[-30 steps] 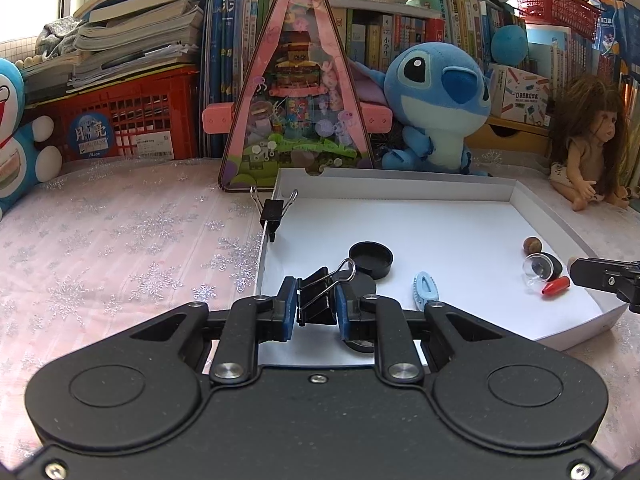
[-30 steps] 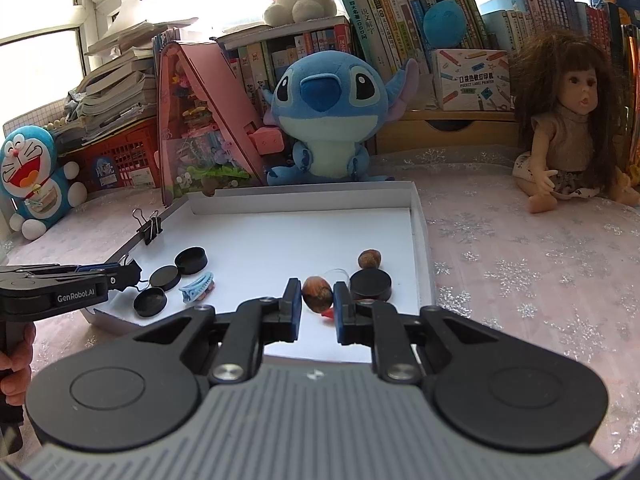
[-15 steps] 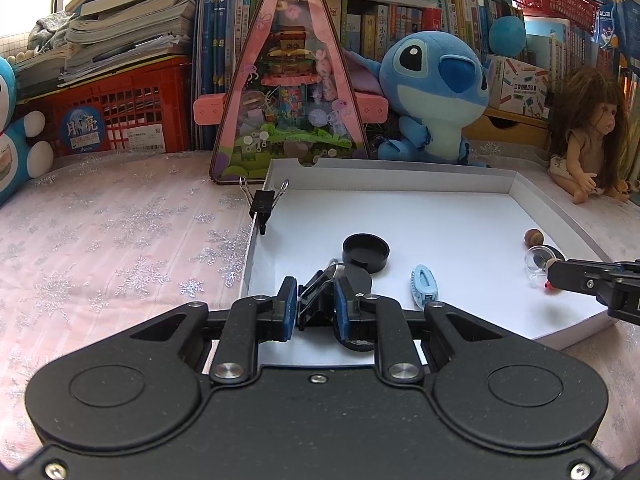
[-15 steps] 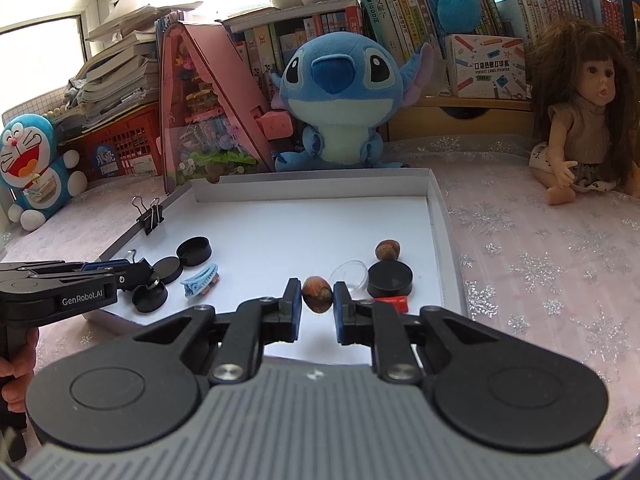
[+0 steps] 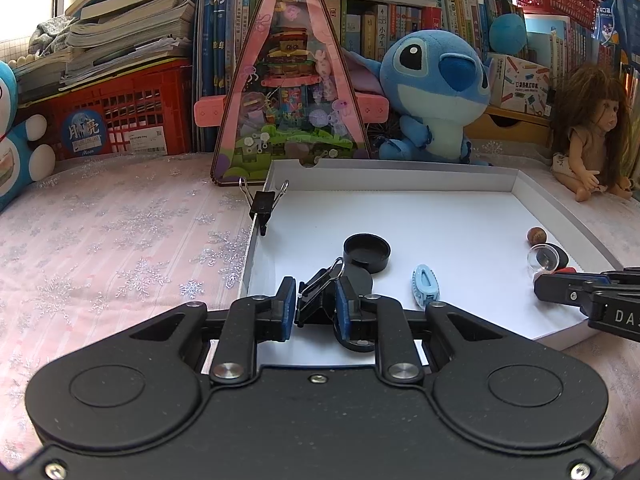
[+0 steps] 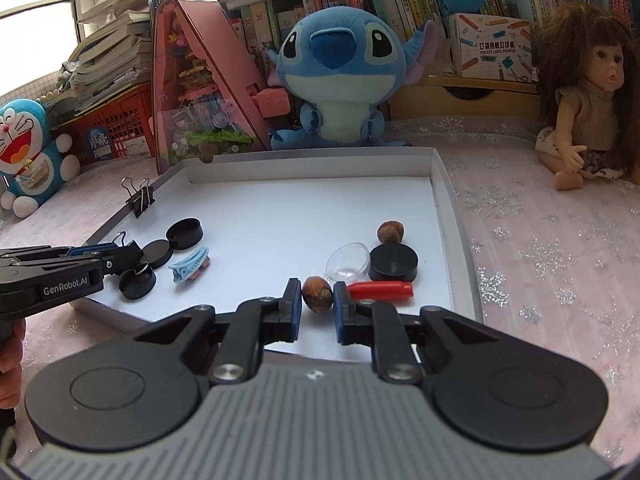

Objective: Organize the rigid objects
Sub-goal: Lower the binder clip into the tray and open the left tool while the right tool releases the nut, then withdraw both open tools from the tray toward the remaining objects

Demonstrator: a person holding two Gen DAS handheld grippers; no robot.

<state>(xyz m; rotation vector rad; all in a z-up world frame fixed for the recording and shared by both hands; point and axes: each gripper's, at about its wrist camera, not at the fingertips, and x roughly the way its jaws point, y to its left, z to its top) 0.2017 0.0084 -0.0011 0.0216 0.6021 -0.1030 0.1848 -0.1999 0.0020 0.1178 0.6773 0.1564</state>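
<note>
Left gripper (image 5: 315, 306) sits low over the near left corner of the white tray (image 5: 400, 174), its fingers narrow and clamped on a black binder clip (image 5: 318, 300) that leans tilted between the blue pads, one wire handle sticking up. Right beside it lie black round caps: one open cap (image 5: 367, 252) further in, another flat one (image 5: 360, 280) partly under the right finger. A light blue hair clip (image 5: 425, 288) lies just to the right of them on the tray floor.

A second binder clip (image 5: 262, 206) is pinched onto the tray's left wall, handles up.

Over on the right, the right gripper (image 6: 317, 300) hangs at the tray's near edge, fingers narrow and closed on a brown nut (image 6: 317, 294). Just past it, near the right wall, a red piece (image 6: 382, 291) lies flat, with a black puck (image 6: 394, 263) touching behind it, a clear dome (image 6: 347, 261) beside that, and another brown nut (image 6: 390, 232) a little further in.

The tray rests on a pink snowflake-patterned cloth (image 5: 120, 240) over the desk. Along the back edge sit a blue plush toy (image 6: 336, 76), a pink triangular box (image 5: 290, 92) and a long-haired doll (image 6: 588, 92).
</note>
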